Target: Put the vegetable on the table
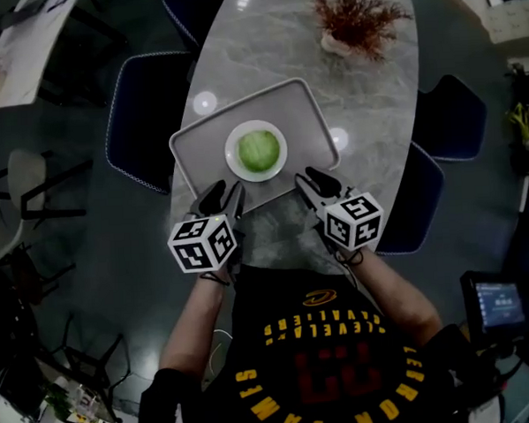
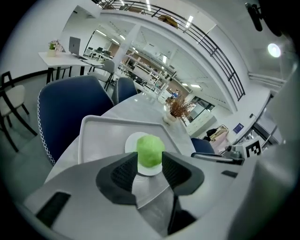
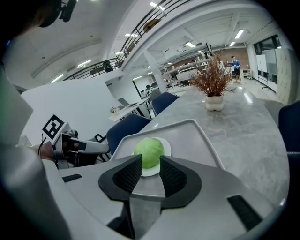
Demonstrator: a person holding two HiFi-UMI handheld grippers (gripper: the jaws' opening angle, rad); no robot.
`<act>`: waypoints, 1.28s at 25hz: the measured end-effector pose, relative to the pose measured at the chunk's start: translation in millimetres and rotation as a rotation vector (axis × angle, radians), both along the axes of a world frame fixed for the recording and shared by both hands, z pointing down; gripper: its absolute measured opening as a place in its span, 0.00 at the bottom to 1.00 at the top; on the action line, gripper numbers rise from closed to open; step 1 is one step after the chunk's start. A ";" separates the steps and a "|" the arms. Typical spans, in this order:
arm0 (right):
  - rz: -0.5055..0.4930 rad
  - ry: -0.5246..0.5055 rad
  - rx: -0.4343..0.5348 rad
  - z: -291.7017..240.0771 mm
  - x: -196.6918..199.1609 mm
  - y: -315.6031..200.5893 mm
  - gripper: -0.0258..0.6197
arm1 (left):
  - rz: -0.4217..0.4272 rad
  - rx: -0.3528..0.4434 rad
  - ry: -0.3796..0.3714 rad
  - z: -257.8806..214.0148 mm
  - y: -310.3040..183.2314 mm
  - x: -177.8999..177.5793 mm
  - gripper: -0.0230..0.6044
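Two tools, the left tool (image 1: 224, 198) and right tool (image 1: 316, 182), are held wide and empty at the near edge of the tray (image 1: 195, 148). The vegetable (image 1: 259, 149) lies on a plate (image 1: 231, 156) mid-tray, upon the counter (image 1: 373, 94). Gripped or left, the tray is best kept level.

The head view is coming through dim and underexposed, its corners sinking into black; three round patches of glare are shining off the polished tabletop (image 1: 274, 46), two of them just beside the tray (image 1: 191, 153); the vegetable (image 1: 259, 150) is standing out as the brightest colour there. Both gripper views are showing a bright, evenly lit hall; ceiling strip lights (image 2: 190, 21) are glowing white and washing out the far walls; the railings (image 2: 220, 51) are bending into arcs under wide-angle distortion; a dark ring is closing round each frame; the near bodies of the left claw (image 2: 149, 161) and the right claw (image 3: 150, 161) are looking soft and out of focus; shadows are falling faint.
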State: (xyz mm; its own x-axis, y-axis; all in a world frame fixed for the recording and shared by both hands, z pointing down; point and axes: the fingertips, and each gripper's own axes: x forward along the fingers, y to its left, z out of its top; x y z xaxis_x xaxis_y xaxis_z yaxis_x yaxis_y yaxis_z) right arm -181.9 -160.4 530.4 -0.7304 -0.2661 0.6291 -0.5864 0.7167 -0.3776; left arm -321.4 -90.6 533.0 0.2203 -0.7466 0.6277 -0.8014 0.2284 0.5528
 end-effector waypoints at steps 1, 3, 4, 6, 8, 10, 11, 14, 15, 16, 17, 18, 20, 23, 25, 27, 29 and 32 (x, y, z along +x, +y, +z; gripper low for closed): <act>0.000 0.012 -0.010 7.8 -2.7 -1.6 0.23 | 0.006 -0.023 0.013 8.9 -1.1 -1.9 0.30; -0.002 0.036 -0.033 22.1 -7.2 -4.3 0.23 | 0.014 -0.061 0.049 23.5 -3.8 -4.6 0.30; -0.002 0.050 -0.043 28.6 -8.4 -6.0 0.23 | 0.018 -0.074 0.059 28.8 -6.0 -6.2 0.30; 0.005 0.078 -0.060 40.1 -9.0 -11.0 0.23 | 0.025 -0.089 0.046 37.0 -12.2 -11.4 0.30; 0.023 0.094 -0.083 50.2 -9.0 -17.1 0.23 | 0.022 -0.094 0.014 44.6 -20.3 -19.2 0.30; 0.047 0.101 -0.119 59.7 -9.2 -22.6 0.23 | 0.017 -0.102 -0.003 53.7 -28.0 -26.1 0.30; 0.055 0.103 -0.136 63.8 -9.6 -24.7 0.23 | 0.017 -0.108 -0.001 58.3 -31.0 -28.2 0.30; 0.064 0.116 -0.162 72.0 -12.6 -30.1 0.23 | 0.026 -0.129 0.017 69.4 -37.7 -31.5 0.30; 0.066 0.119 -0.168 73.8 -14.0 -31.6 0.23 | 0.030 -0.136 0.025 72.1 -39.2 -31.5 0.30; 0.070 0.120 -0.176 75.3 -15.5 -32.7 0.23 | 0.035 -0.144 0.034 74.6 -40.2 -31.0 0.30; 0.076 0.120 -0.185 76.9 -17.0 -33.8 0.23 | 0.038 -0.151 0.046 76.9 -41.0 -30.2 0.30; 0.083 0.120 -0.194 78.6 -18.4 -35.1 0.23 | 0.040 -0.158 0.059 79.2 -41.7 -29.4 0.30; 0.096 0.120 -0.210 82.2 -20.6 -37.5 0.23 | 0.044 -0.170 0.079 83.2 -43.2 -27.8 0.30; 0.106 0.140 -0.236 89.3 -22.0 -37.2 0.23 | 0.051 -0.178 0.101 86.3 -44.5 -26.5 0.30; 0.122 0.149 -0.260 94.6 -22.0 -36.5 0.23 | 0.054 -0.181 0.113 88.0 -44.3 -26.1 0.30; 0.131 0.156 -0.271 96.8 -22.8 -37.7 0.22 | 0.056 -0.183 0.118 88.8 -44.0 -26.3 0.28; 0.130 0.162 -0.274 96.5 -24.8 -39.6 0.17 | 0.055 -0.183 0.127 88.9 -43.8 -26.4 0.28; 0.139 0.171 -0.301 98.5 -25.9 -41.0 0.14 | 0.056 -0.184 0.136 89.4 -43.8 -25.7 0.27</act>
